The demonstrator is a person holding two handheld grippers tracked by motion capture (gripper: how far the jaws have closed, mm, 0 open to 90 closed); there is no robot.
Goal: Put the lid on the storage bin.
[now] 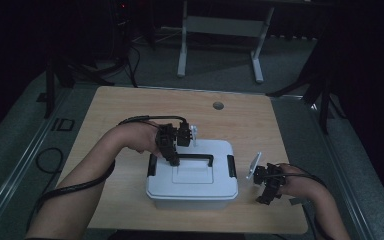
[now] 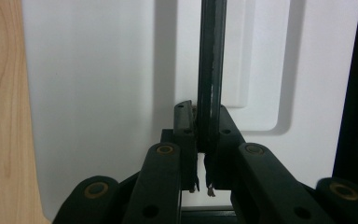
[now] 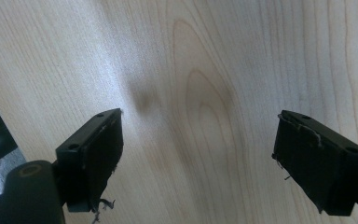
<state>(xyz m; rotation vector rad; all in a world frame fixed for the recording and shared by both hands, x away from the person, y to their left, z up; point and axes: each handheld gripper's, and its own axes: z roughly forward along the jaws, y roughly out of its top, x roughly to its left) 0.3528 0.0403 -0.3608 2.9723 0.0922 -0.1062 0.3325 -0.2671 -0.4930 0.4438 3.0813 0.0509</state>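
A white plastic box [image 1: 192, 187] with a black carry handle [image 1: 200, 157] sits near the middle front of the wooden table [image 1: 130, 110]. My left gripper [image 1: 174, 161] reaches down onto the left end of the handle. In the left gripper view its jaws [image 2: 208, 116] are pressed together on the thin black handle bar [image 2: 210, 60], with the white lid [image 2: 98, 93] below. To the right of the box, my right gripper [image 1: 265, 199] hovers over bare table. In the right gripper view its jaws [image 3: 198, 154] stand wide apart with only wood grain [image 3: 205, 56] between them.
Black latches [image 1: 231, 166] clip the lid at both short sides of the box. A round cable hole [image 1: 218, 105] lies at the back of the table. A white stand frame [image 1: 220, 30] is on the floor beyond the table. The table's front edge runs close behind both hands.
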